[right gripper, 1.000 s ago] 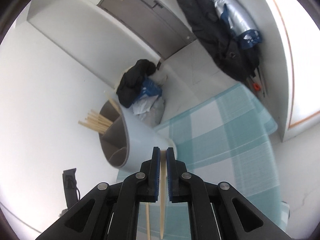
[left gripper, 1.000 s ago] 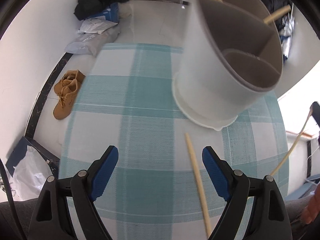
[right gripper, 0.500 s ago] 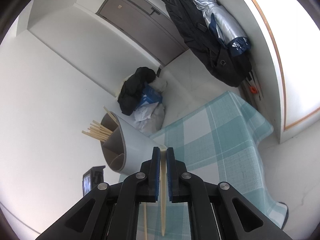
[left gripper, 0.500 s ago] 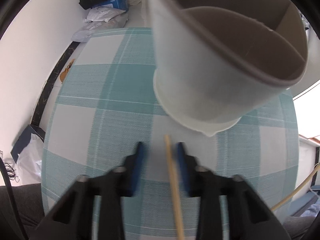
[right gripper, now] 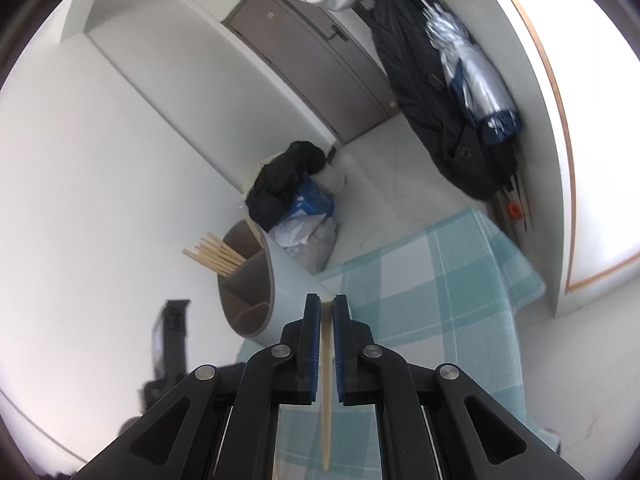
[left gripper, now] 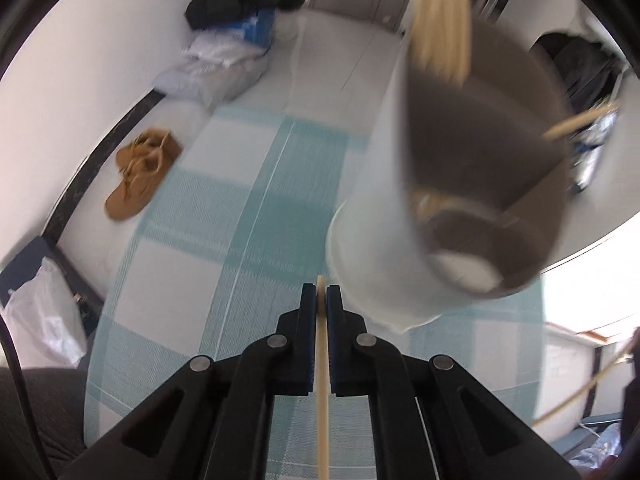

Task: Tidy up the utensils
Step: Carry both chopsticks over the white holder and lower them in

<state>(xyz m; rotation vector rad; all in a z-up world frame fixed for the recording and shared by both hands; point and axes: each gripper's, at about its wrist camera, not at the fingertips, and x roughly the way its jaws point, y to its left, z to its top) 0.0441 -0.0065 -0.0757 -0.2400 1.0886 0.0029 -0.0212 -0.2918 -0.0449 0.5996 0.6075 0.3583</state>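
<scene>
While each hand-held gripper, left (left gripper: 321, 300) and right (right gripper: 327, 308), is being kept clamped on a chopstick (left gripper: 322, 380) lengthwise, the holder (left gripper: 460, 208) is being faced just ahead of the left

Both views are bright with soft, even daylight. In the left wrist view, a blown-out white patch (left gripper: 592, 280) glares at the right edge, where detail is lost. Motion blur smears that whole view: the grey utensil holder (left gripper: 460, 208), the checked cloth (left gripper: 224, 240) and the tan shoes (left gripper: 140, 172) on the far floor all look soft, while the black tongs (left gripper: 321, 300) stay fairly crisp. The right wrist view is sharper, with slight blur on the hanging umbrella (right gripper: 468, 64). Fisheye bending curves walls and cloth edges, and dark vignetting rings every corner. Shadows are faint.
</scene>
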